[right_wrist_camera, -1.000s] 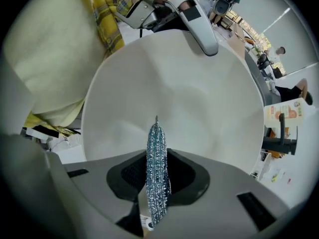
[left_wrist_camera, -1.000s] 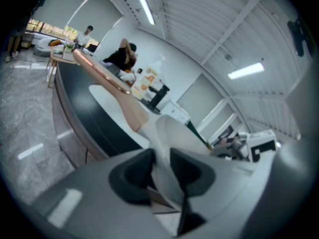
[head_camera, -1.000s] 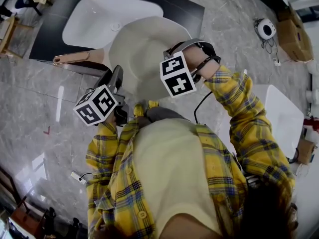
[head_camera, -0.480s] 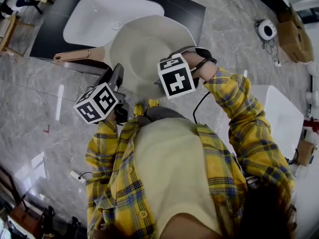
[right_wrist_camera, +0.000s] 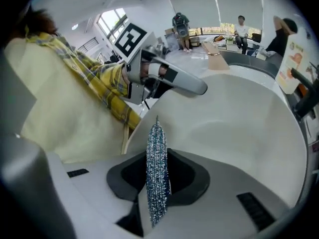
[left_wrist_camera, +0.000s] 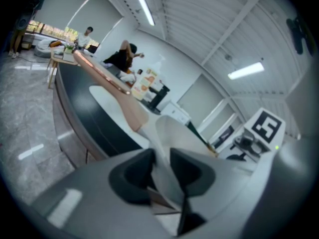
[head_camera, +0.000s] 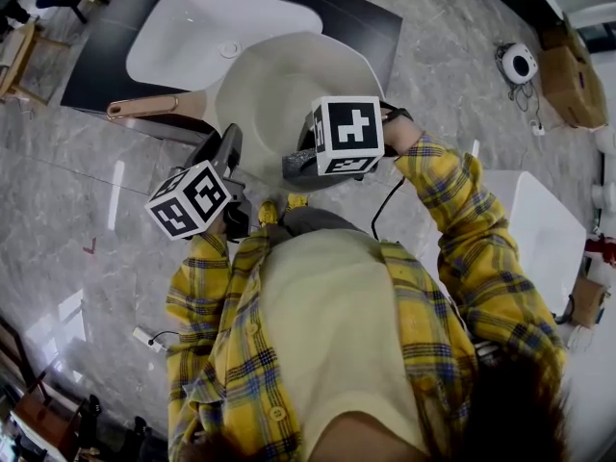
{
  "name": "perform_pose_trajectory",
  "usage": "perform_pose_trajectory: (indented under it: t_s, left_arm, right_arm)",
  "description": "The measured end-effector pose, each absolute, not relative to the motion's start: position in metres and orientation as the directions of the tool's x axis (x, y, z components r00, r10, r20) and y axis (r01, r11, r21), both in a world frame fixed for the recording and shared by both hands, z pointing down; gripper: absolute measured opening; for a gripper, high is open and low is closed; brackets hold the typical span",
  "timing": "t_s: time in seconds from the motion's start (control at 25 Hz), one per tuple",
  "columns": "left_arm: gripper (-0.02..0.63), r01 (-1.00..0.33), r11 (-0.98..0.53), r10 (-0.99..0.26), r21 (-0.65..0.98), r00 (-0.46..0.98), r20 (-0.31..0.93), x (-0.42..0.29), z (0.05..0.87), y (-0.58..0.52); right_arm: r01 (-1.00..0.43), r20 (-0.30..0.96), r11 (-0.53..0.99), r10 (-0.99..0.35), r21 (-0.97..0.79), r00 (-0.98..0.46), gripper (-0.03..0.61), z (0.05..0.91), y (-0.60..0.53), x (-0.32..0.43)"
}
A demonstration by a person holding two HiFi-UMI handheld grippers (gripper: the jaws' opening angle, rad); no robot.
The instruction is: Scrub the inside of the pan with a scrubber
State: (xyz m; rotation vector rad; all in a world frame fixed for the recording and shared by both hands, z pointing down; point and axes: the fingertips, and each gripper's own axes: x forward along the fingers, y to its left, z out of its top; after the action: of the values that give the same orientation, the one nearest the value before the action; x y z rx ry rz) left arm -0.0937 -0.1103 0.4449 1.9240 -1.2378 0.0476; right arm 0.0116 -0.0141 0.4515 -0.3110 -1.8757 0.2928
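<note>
A cream-coloured pan (head_camera: 279, 80) with a pinkish handle (head_camera: 144, 107) is held tilted in front of a white sink (head_camera: 188, 37). My left gripper (head_camera: 228, 150) is shut on the pan's near rim; in the left gripper view the thin rim (left_wrist_camera: 167, 176) runs between its jaws. The right gripper (head_camera: 296, 168) points steeply down into the pan, its marker cube facing up. It is shut on a silvery blue scrubber (right_wrist_camera: 156, 168), which stands edge-on between the jaws just above the pan's inner wall (right_wrist_camera: 234, 123). The left gripper (right_wrist_camera: 172, 78) shows at the rim in the right gripper view.
The sink sits in a dark counter (head_camera: 371, 22) over a grey marble floor. A white tub (head_camera: 549, 229) is at the right, with a cardboard box (head_camera: 568, 65) and a small white device (head_camera: 518, 62) further back. People stand far off in both gripper views.
The right gripper has rolled and tipped over inside the pan with the scrubber, its cube now facing up. The left gripper and the pan have stayed put.
</note>
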Motion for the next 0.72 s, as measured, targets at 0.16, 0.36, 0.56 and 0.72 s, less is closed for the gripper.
perform_pose_trajectory:
  t_s: [0.16,0.36,0.56,0.72]
  left_arm:
    - [0.114,-0.770,-0.168,-0.740,0.615,0.511,0.438,-0.093,0.445,-0.110]
    - [0.113,-0.775,-0.170,-0.738,0.609,0.509,0.442,-0.093,0.445,-0.110]
    - [0.112,-0.788,-0.171,-0.740,0.592,0.499,0.450,-0.093,0.445,-0.110]
    - [0.110,-0.788,-0.165,-0.741,0.593,0.496,0.452,-0.094,0.444,-0.111]
  right_arm:
    - [-0.012,0.866,0.945,0.294,-0.326,-0.405,0.083,0.450,-0.031,0.005]
    - [-0.157,0.849,0.974,0.060,-0.166,-0.525,0.083,0.439,-0.076,0.003]
    - [-0.336,0.799,0.941,-0.177,-0.033,-0.574,0.083,0.426,-0.125,0.010]
    - [-0.420,0.765,0.893,-0.384,0.163,-0.517,0.083,0.421,-0.158,0.021]
